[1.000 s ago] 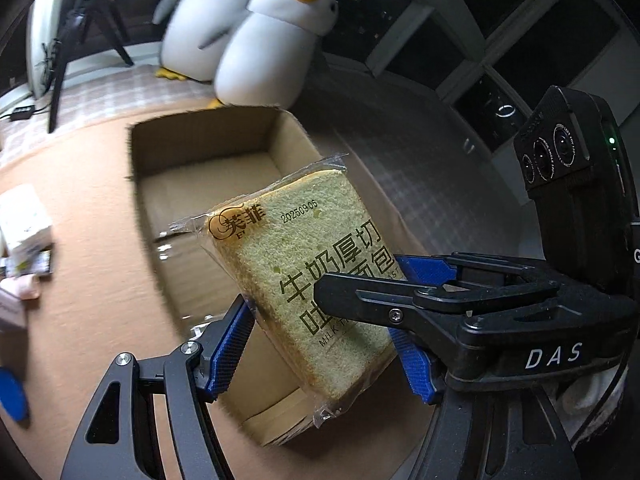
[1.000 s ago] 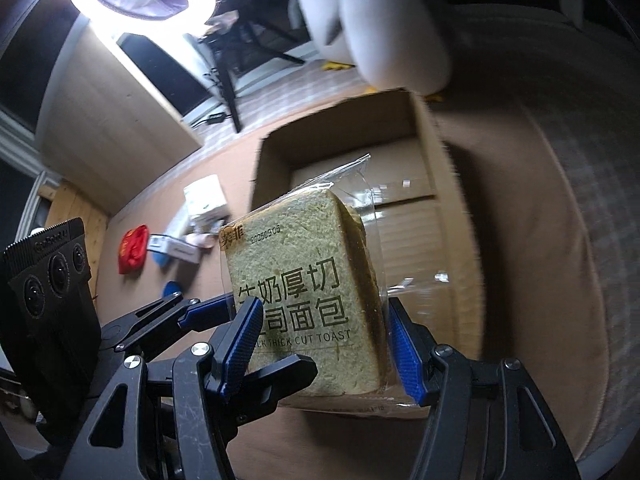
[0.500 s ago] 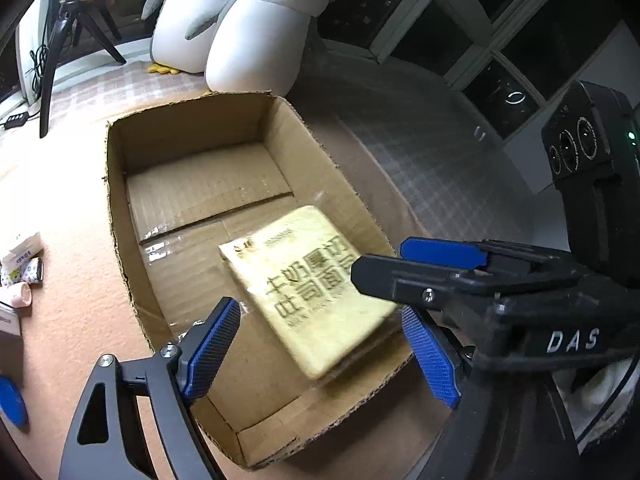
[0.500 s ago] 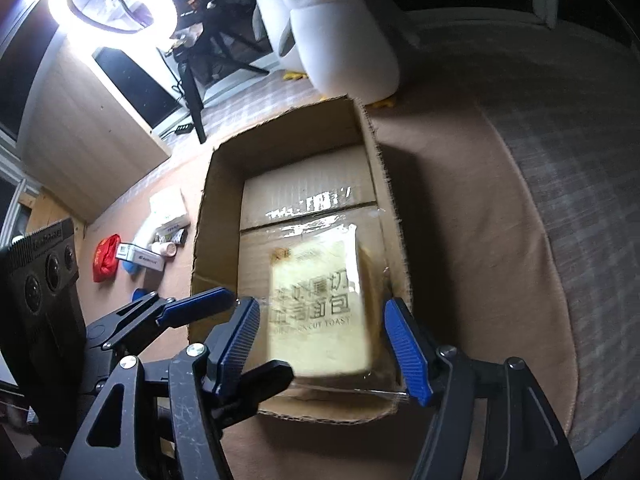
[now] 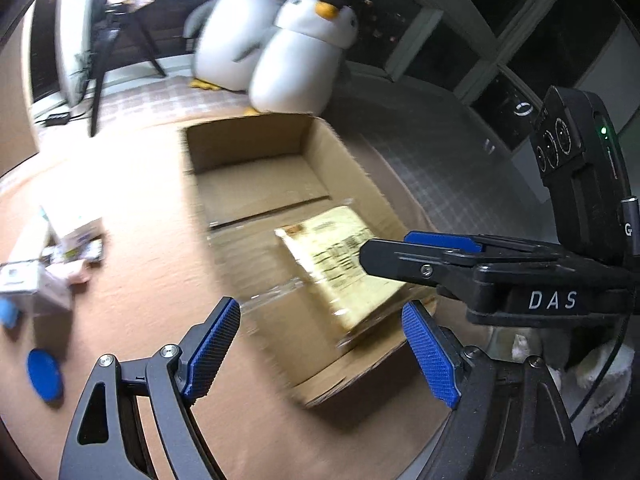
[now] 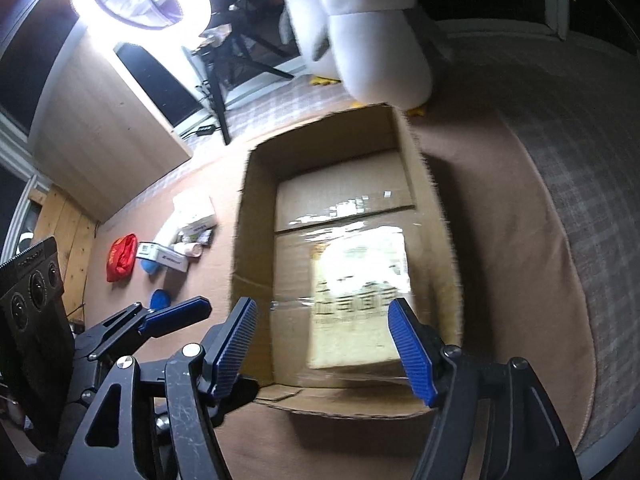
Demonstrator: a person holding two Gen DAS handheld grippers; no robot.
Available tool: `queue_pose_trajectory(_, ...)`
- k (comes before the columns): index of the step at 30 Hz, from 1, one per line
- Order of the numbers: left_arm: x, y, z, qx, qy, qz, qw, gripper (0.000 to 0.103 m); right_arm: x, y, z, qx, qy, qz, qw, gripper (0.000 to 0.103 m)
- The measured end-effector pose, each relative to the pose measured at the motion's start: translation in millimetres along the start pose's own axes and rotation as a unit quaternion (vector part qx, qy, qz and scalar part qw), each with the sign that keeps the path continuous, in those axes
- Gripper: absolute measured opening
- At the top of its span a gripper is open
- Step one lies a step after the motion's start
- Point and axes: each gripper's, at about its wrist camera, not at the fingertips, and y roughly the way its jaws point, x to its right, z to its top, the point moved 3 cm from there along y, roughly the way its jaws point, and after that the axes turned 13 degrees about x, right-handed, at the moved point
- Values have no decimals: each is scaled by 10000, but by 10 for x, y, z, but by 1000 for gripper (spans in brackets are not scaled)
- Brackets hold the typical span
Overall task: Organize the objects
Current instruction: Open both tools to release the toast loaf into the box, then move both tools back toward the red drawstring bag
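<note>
A wrapped slice of toast bread [image 5: 344, 260] lies flat in the near right part of an open cardboard box [image 5: 248, 148]. It also shows in the right wrist view [image 6: 356, 300], inside the box [image 6: 256, 208]. My left gripper [image 5: 320, 352] is open and empty, above the box's near left corner. My right gripper [image 6: 332, 344] is open and empty, above the box's near edge. The right gripper's body [image 5: 520, 276] shows at the right of the left wrist view.
Two plush penguins [image 5: 296, 52] stand behind the box. Small boxes and packets [image 6: 184, 236], a red bag [image 6: 120, 256] and a blue disc [image 5: 44, 372] lie on the brown mat left of the box. A tripod [image 6: 224, 64] and ring light [image 6: 140, 0] stand behind.
Both grippers held the bread above the box a second ago. They opened, the bread dropped into the box, and both grippers have pulled back and swung left.
</note>
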Motion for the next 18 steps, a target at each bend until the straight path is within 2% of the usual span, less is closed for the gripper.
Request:
queue_pose_trajectory(8,-661,-581,-131,240,-332,437,9982,86,-547,133,-79,-7,-251,228,9994,66)
queue_pose_trajectory(18,-1799,-1412,-403,508,-935,1083,9884,86,-1466,387,-200,-83,-580,636,9963,66)
